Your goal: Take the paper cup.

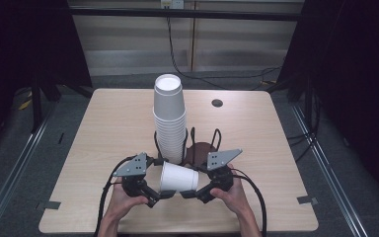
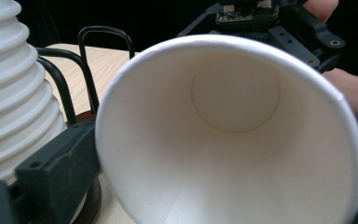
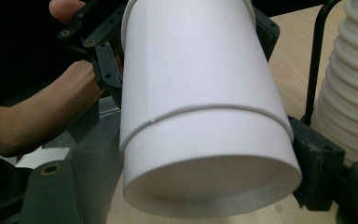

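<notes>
A white paper cup (image 1: 178, 177) lies on its side above the table's near edge, held between both grippers. Its mouth points left and its base points right. My left gripper (image 1: 160, 192) is shut on the mouth end; in the left gripper view I look straight into the cup (image 2: 233, 135), with one jaw pressed on its outer wall. My right gripper (image 1: 195, 191) is shut on the base end, and the right gripper view has the cup (image 3: 200, 116) clamped between both jaws. A thin line circles the cup's wall midway.
A tall stack of white cups (image 1: 169, 118) stands upside down in a black wire holder (image 1: 202, 143) just behind the grippers, close to the left jaw (image 2: 9, 93). The wooden table (image 1: 113, 123) has a round grommet hole (image 1: 217, 103) at the far right.
</notes>
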Demonstrator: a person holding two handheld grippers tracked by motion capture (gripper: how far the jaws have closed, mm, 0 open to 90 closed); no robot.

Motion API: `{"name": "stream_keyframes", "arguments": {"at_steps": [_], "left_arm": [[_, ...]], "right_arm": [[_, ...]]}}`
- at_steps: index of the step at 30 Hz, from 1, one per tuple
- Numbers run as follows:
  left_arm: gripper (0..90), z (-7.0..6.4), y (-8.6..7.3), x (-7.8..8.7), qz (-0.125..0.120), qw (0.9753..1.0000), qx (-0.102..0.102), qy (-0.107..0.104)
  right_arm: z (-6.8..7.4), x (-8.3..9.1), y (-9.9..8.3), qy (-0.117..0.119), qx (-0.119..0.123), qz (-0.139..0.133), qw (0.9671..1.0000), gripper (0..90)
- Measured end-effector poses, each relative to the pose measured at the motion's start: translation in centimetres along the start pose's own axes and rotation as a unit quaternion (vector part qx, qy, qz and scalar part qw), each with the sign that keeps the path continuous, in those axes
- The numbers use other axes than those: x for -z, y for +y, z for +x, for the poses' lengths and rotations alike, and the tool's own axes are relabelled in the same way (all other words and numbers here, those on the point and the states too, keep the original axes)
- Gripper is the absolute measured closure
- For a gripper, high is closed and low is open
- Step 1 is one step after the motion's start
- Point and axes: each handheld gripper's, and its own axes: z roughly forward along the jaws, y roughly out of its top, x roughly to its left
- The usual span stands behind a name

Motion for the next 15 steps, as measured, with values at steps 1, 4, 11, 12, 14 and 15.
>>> {"name": "stream_keyframes", "arguments": {"at_steps": [1,4,11,12,14,15], "left_arm": [[4.6,0.06,-0.02,0.04,-0.002,1.0000,-0.001,-0.007],[4.6,0.17,-0.03,0.04,-0.001,1.0000,0.002,-0.009],[4.2,-0.01,-0.04,-0.09,0.005,1.0000,0.001,-0.008],[4.1,-0.01,-0.04,-0.09,0.005,1.0000,0.001,-0.008],[4.0,0.05,-0.06,-0.13,0.006,0.9999,0.005,-0.009],[4.0,0.07,-0.09,-0.20,0.007,0.9999,0.004,-0.010]], "right_arm": [[-0.02,-0.02,-0.01,0.001,0.000,0.000,1.0000,23.0],[-0.10,-0.08,-0.09,0.001,-0.001,-0.001,1.0000,23.0],[-0.15,-0.28,-0.27,0.004,-0.002,0.005,1.0000,22.8],[-0.15,-0.28,-0.27,0.004,-0.002,0.005,1.0000,22.8],[-0.15,-0.31,-0.32,0.004,-0.002,0.005,1.0000,22.8],[-0.11,-0.36,-0.33,0.002,-0.002,0.011,0.9999,22.7]]}}
